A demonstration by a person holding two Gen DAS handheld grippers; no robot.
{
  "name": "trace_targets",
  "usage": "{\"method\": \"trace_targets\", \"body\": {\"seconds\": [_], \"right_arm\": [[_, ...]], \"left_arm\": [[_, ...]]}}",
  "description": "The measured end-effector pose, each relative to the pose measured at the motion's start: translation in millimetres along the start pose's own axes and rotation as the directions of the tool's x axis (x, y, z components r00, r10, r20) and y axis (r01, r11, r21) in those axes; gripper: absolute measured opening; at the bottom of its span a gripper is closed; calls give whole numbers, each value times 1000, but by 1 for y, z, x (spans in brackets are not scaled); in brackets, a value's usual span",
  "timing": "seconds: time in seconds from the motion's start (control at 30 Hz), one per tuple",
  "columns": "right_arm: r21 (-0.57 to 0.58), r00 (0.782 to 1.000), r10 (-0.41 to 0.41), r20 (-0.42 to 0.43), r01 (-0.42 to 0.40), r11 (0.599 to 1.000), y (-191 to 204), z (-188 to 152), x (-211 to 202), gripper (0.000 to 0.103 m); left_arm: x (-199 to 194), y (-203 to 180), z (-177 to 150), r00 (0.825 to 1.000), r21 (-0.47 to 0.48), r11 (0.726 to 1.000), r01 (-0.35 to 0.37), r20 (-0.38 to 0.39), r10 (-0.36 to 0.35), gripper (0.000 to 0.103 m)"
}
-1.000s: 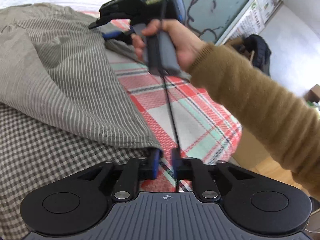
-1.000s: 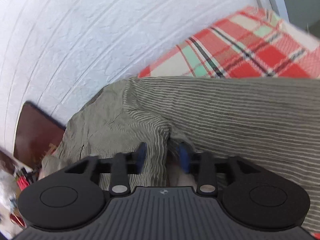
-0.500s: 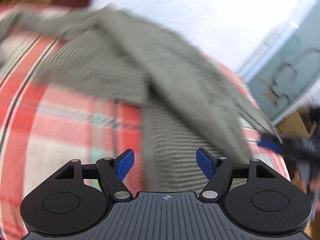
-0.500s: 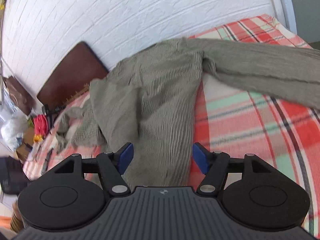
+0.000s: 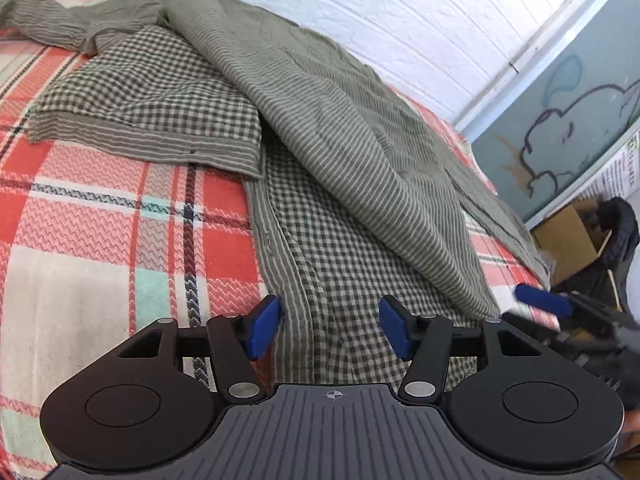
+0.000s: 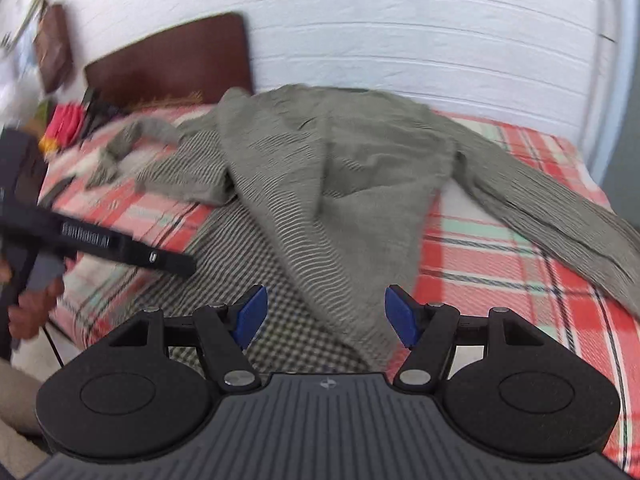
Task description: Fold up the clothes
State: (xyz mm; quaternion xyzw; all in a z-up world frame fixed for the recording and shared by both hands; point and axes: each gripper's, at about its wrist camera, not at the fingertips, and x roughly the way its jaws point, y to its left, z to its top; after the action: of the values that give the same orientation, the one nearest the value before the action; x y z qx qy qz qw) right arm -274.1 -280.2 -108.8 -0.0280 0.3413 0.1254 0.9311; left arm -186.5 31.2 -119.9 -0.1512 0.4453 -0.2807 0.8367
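The left gripper [image 5: 327, 330] stands with its jaws well apart and nothing pinched between the blue pads [image 5: 262, 327]; the jaws have just been narrowing a little from a wider spread, with only cloth lying below them, untouched. Straight ahead of it and under its fingers lies the shirt [image 5: 320, 128] — grey-green, partly striped and partly checked — spread loosely over the plaid blanket [image 5: 100, 220]. A checked panel runs forward from between the fingers, a striped layer drapes across it to the right, and a folded-over checked flap sits ahead to the left. Off to its right, low at the edge, the right gripper [image 5: 544, 300] shows as a blurred blue pad and dark body.

The right gripper [image 6: 326, 316] is likewise spread, pads clear of the fabric. The shirt [image 6: 320, 184] lies ahead of it, one sleeve trailing off to the right over the blanket [image 6: 520, 264]. To its left the left gripper [image 6: 120, 250] reaches in, held by a hand [image 6: 28, 304] — blurred. Beyond the shirt stand a white wall [image 6: 400, 32] and a dark brown headboard [image 6: 172, 60]
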Motion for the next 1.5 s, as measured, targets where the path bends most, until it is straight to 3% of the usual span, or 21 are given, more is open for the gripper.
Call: {"method": "trace_targets", "body": {"seconds": [0.2, 0.23, 0.27, 0.3, 0.33, 0.37, 0.47, 0.57, 0.63, 0.7, 0.77, 0.83, 0.87, 0.97, 1.0, 1.03, 1.1, 1.23, 1.33, 1.43, 1.5], "right_arm": [[-248, 994, -91, -60, 73, 966, 27, -4, 28, 63], [-265, 992, -111, -65, 90, 960, 26, -5, 32, 55], [-270, 990, -128, -65, 106, 957, 25, -5, 34, 43], [-251, 988, -141, -59, 122, 960, 20, -4, 32, 8], [-232, 987, -155, -53, 138, 963, 16, -3, 30, 2], [-208, 985, -167, -39, 155, 966, 11, -1, 24, 2], [-145, 982, -190, 3, 189, 971, -2, 3, -3, 2], [-185, 979, -202, -44, 190, 964, -4, -5, -9, 2], [-213, 975, -205, -89, 182, 960, -3, -13, -3, 2], [-224, 971, -212, -112, 183, 957, -1, -18, 0, 3], [-224, 968, -218, -121, 187, 956, 0, -20, 1, 3], [-215, 969, -211, -127, 181, 960, -3, -19, -2, 4], [-218, 969, -208, -137, 175, 960, -5, -19, -3, 6], [-193, 977, -160, -139, 131, 972, -10, -17, -11, 15], [-157, 984, -129, -121, 110, 981, -13, -14, -17, 26], [-106, 992, -93, -83, 84, 991, -16, -7, -25, 40], [-15, 1000, -26, 17, 26, 1000, -19, 9, -41, 53], [35, 974, 147, 173, -156, 987, -9, 45, -46, 54], [-3, 953, 239, 185, -243, 970, 15, 70, -15, 54], [-44, 950, 275, 146, -271, 962, 42, 93, 27, 55], [-46, 955, 276, 109, -272, 961, 54, 112, 56, 55]], "left_arm": [[1, 2, -2, 1000, -21, 1000, 5, 4, -5, 66], [1, 2, -2, 1000, -25, 1000, 6, 4, -6, 62], [2, 3, -2, 1000, -27, 1000, 4, 1, -4, 38], [3, 3, -2, 1000, -28, 1000, -3, -13, 2, 14], [3, 4, -3, 1000, -32, 999, -6, -24, 5, 13], [0, 6, -4, 1000, -45, 999, 0, -25, -1, 5], [-9, 5, -7, 1000, -25, 1000, -9, -18, 9, 2], [-12, 1, -9, 998, 28, 998, -48, -42, 49, 2], [-11, 0, -12, 997, 54, 997, -54, -56, 57, 3], [-13, 0, -13, 997, 56, 997, -48, -58, 51, 25], [-17, 0, -13, 997, 56, 998, -34, -62, 37, 27], [-23, -1, -12, 997, 61, 997, -39, -58, 42, 40], [-27, 0, -12, 998, 59, 997, -41, -53, 45, 47], [-42, 8, -7, 998, 40, 997, -71, 1, 71, 57], [-47, 11, -3, 994, 45, 994, -102, 32, 101, 61], [-53, 15, 1, 987, 57, 987, -147, 67, 143, 61], [-61, 23, 11, 963, 77, 966, -247, 130, 236, 63], [-67, 55, 37, 910, 18, 930, -368, 211, 356, 67], [-65, 85, 61, 883, -92, 914, -396, 237, 406, 67], [-60, 109, 82, 886, -200, 915, -352, 244, 394, 67], [-53, 120, 94, 907, -223, 928, -299, 237, 349, 68]]}}
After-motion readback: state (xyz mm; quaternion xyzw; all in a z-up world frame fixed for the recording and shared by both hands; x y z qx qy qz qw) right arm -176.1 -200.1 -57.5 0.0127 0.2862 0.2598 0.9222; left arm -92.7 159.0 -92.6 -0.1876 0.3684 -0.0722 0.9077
